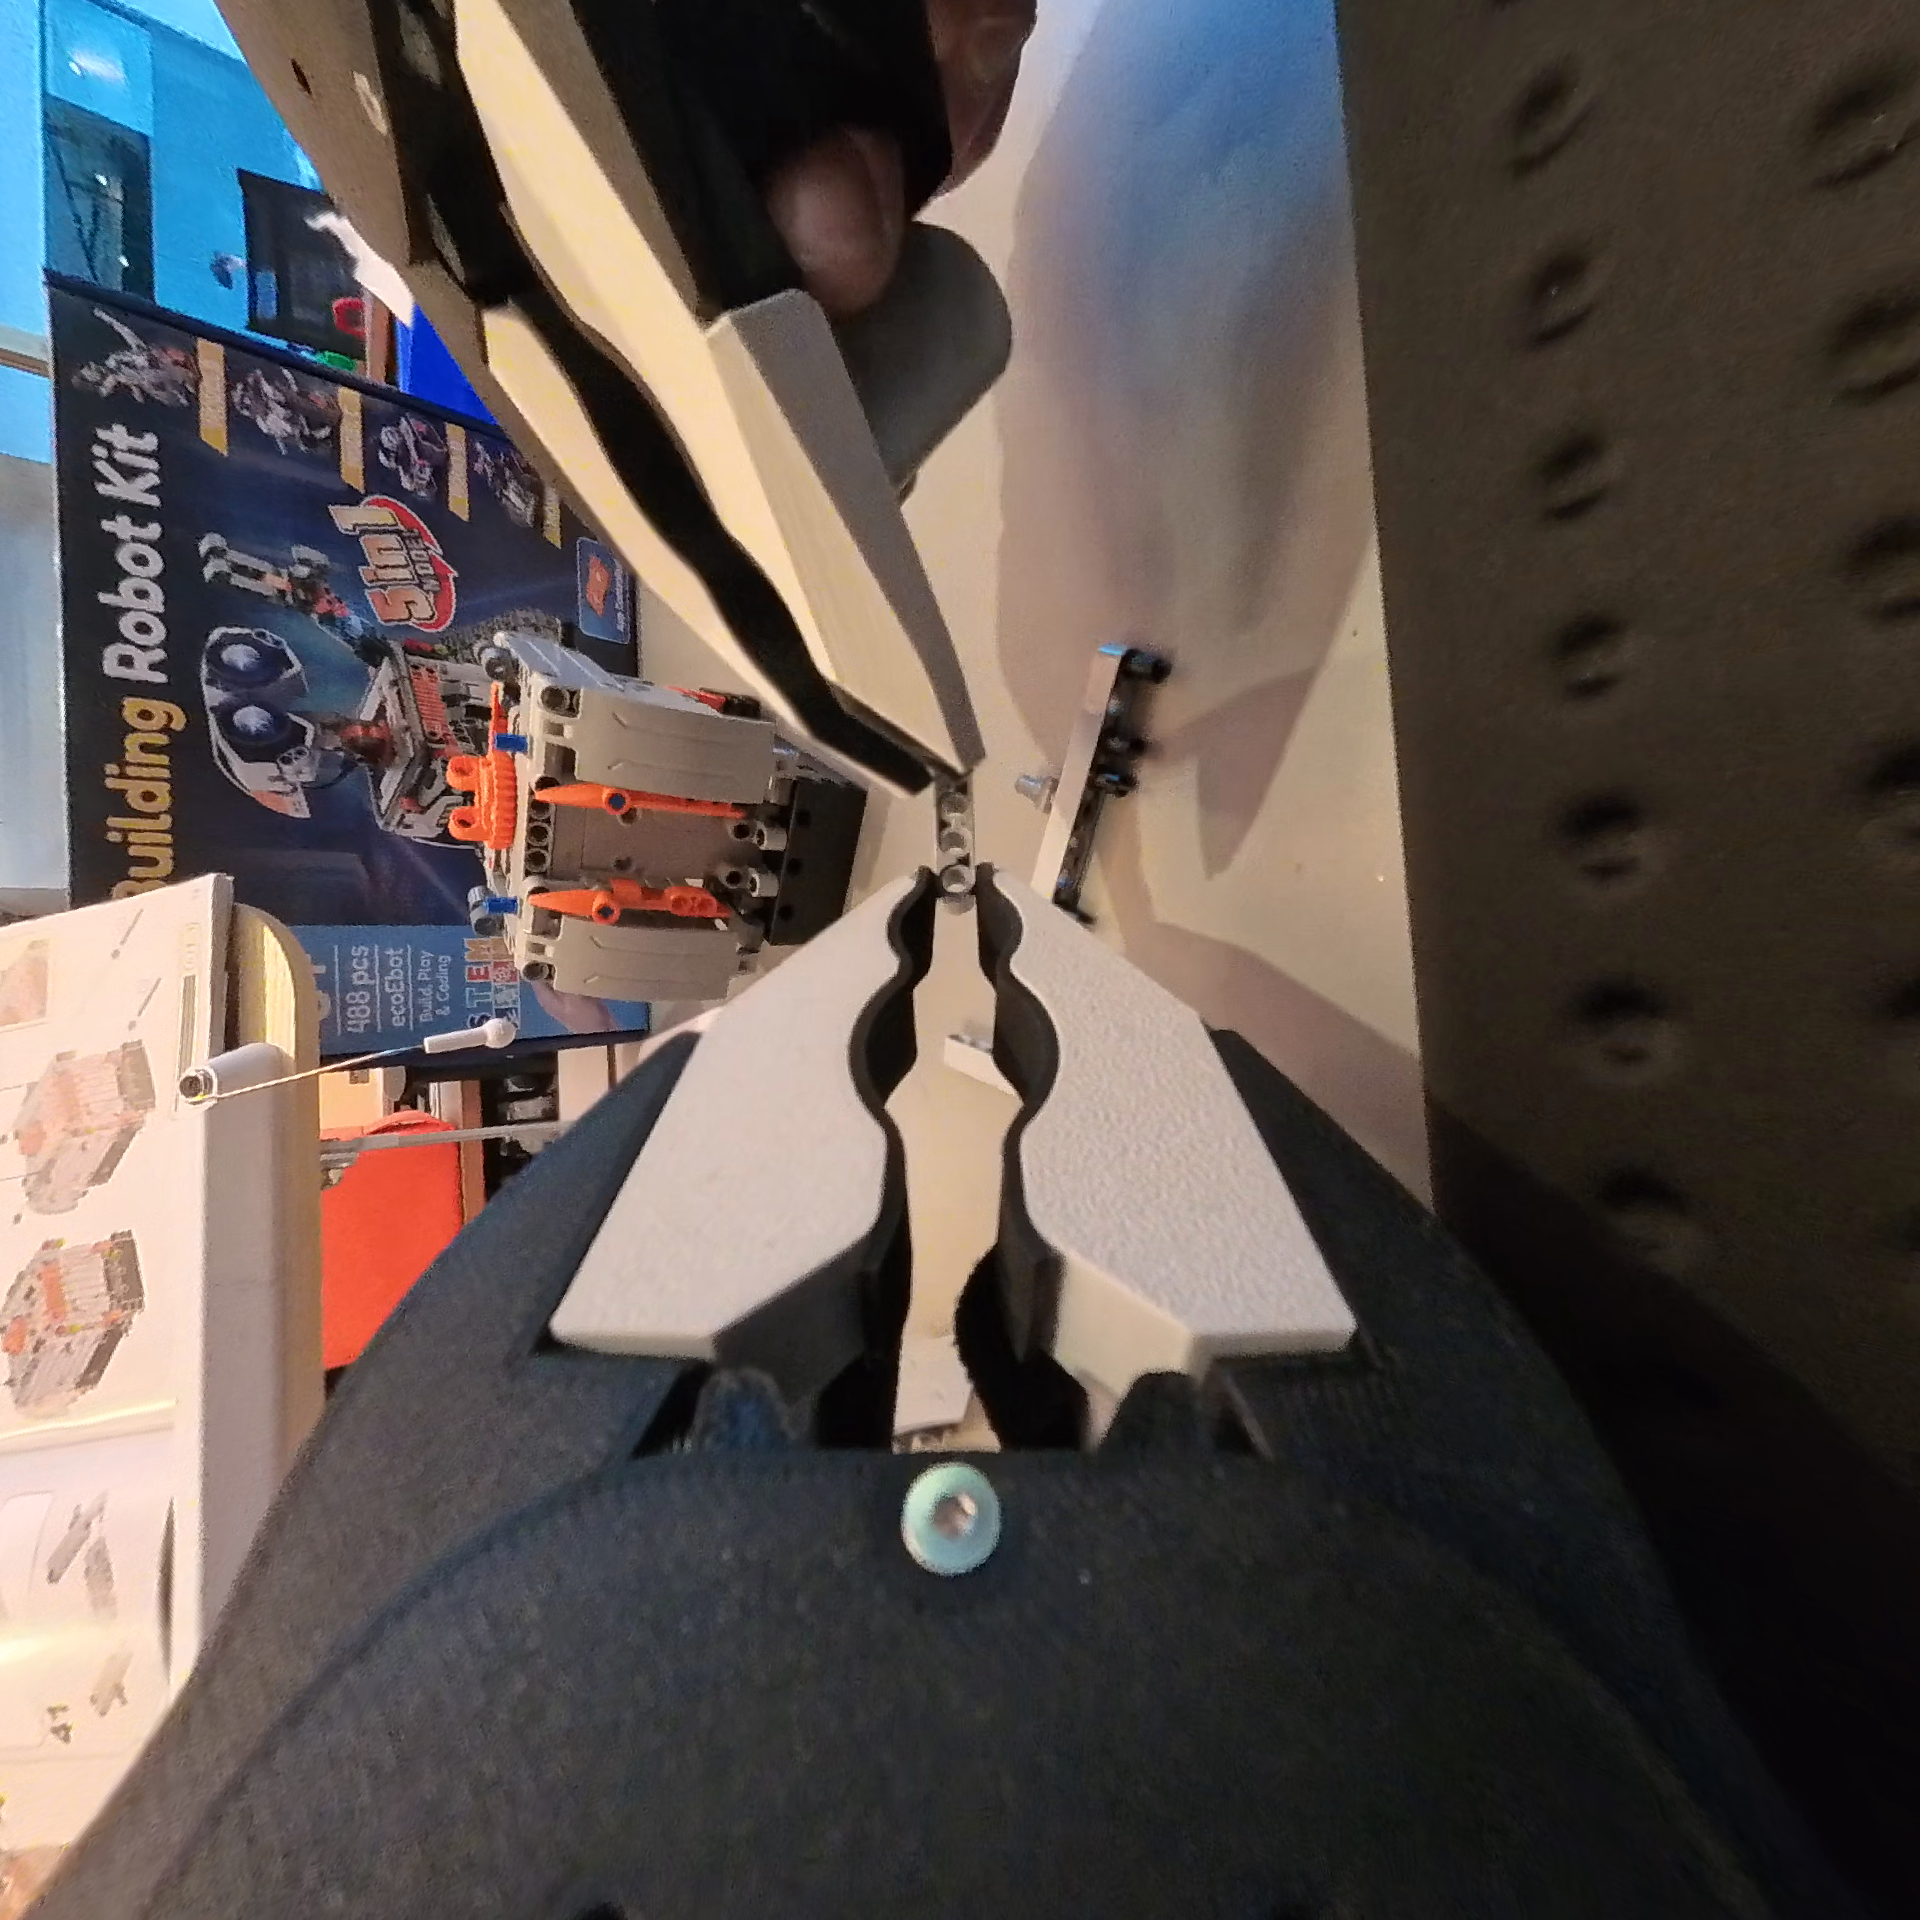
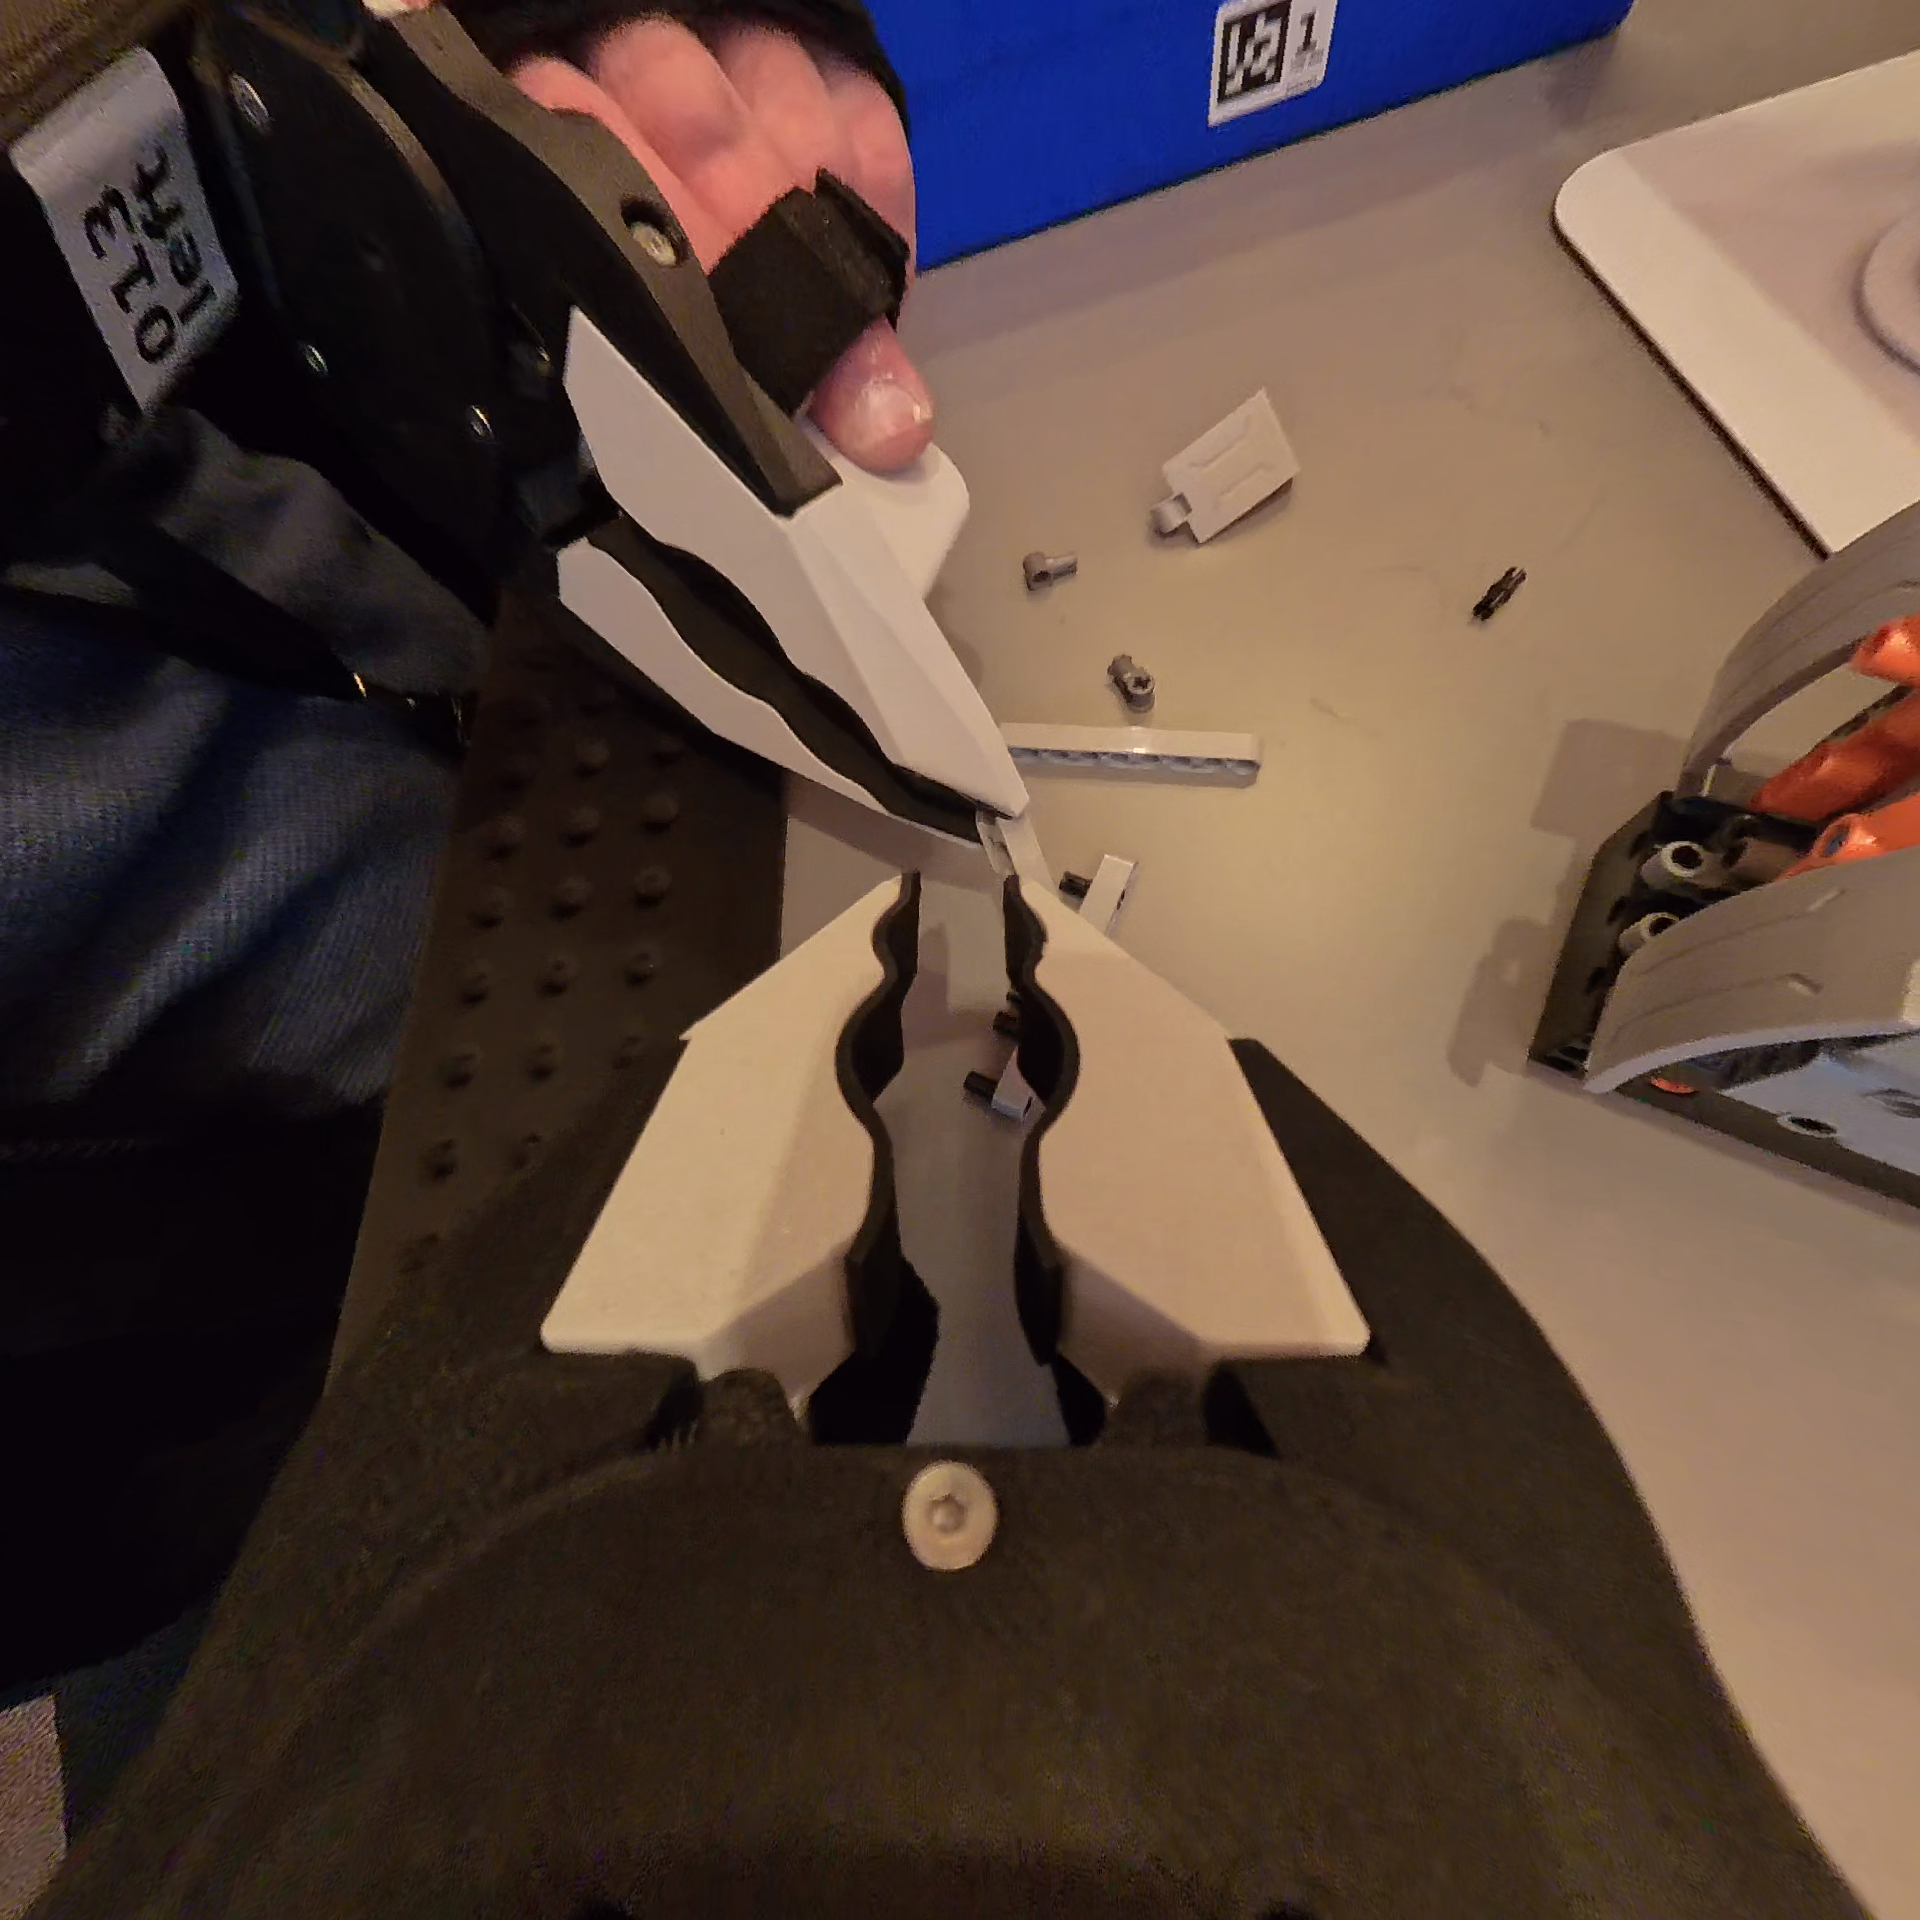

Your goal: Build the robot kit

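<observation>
In the left wrist view my left gripper (image 1: pixel 954 883) is shut on the lower end of a small grey beam with holes (image 1: pixel 954 826) and holds it above the table. My right gripper (image 1: pixel 943 777) comes in from the upper left, its tips at the beam's top end. In the right wrist view my right gripper (image 2: pixel 961 885) is slightly open. The small beam (image 2: pixel 1000 840) touches its right fingertip (image 2: pixel 1023 906) and hangs from the left gripper (image 2: pixel 987 805). A white beam with black pins (image 2: pixel 1003 1091) lies on the table below.
A partly built grey and orange model (image 2: pixel 1745 935) stands at the right. A long grey beam (image 2: pixel 1132 753), a grey panel (image 2: pixel 1231 468), small connectors (image 2: pixel 1049 569) and a black pin (image 2: pixel 1498 594) lie on the table. A black studded mat (image 2: pixel 582 883) lies left, a blue bin (image 2: pixel 1091 104) behind. Less than 4 cm separates the two grippers' tips.
</observation>
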Demonstrator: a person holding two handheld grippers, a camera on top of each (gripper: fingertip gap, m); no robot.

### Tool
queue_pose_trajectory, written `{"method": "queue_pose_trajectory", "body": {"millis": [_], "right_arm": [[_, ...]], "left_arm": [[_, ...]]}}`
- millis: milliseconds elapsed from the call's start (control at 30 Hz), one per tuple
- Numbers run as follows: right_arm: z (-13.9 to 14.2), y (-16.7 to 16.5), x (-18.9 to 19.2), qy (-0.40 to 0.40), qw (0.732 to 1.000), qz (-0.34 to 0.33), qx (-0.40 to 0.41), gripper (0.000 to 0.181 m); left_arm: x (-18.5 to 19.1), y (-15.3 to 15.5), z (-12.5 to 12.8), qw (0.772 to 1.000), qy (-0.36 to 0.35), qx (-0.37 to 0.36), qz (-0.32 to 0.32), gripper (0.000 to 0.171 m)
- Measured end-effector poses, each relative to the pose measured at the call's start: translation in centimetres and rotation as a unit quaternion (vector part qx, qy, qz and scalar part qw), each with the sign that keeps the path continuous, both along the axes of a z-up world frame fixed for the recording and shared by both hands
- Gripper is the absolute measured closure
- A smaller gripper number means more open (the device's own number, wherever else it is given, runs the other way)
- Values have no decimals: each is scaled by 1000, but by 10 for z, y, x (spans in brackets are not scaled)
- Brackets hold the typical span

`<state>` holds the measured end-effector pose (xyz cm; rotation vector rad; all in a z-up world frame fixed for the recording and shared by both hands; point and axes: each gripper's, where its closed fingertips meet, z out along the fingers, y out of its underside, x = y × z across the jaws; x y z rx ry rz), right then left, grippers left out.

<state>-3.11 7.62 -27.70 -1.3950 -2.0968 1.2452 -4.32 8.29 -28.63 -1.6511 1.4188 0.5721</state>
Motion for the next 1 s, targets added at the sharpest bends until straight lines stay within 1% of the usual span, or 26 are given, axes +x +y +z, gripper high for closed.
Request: {"method": "queue_pose_trajectory", "body": {"millis": [133,200,267,300,367,433,500,600,733,800,933,1000], "right_arm": [[-8,-3,1,-16,1000,7,16,169],[-10,3,-2,-14,999,-8,42,169],[-4,6,-3,7,998,-12,58,172],[-3,6,-3,8,998,-13,60,171],[-14,4,0,-17,997,1,72,166],[-20,0,2,-31,997,16,70,166],[-20,-5,3,-34,998,28,55,169],[-22,-5,5,-39,997,31,51,173],[-22,-4,4,-41,997,16,65,174],[-25,-3,3,-48,996,6,80,174],[-30,-4,0,-61,995,-5,85,174],[-31,-6,1,-66,994,-5,87,174]], "left_arm": [[2,-1,-1,1000,4,2,-6,166],[5,-4,-3,1000,5,-6,-19,166],[6,-6,-5,1000,12,-7,-25,166],[8,-7,-5,999,13,-6,-32,166],[11,-9,-3,999,21,1,-41,166],[15,-11,-5,998,24,0,-51,167],[18,-14,-2,998,25,5,-59,167],[15,-12,-4,998,26,2,-54,166],[11,-10,-5,999,6,-15,-44,166],[9,-9,-11,999,8,-31,-37,166],[4,-10,-18,998,8,-53,-31,166],[-2,-11,-26,997,11,-78,-22,159]]}}
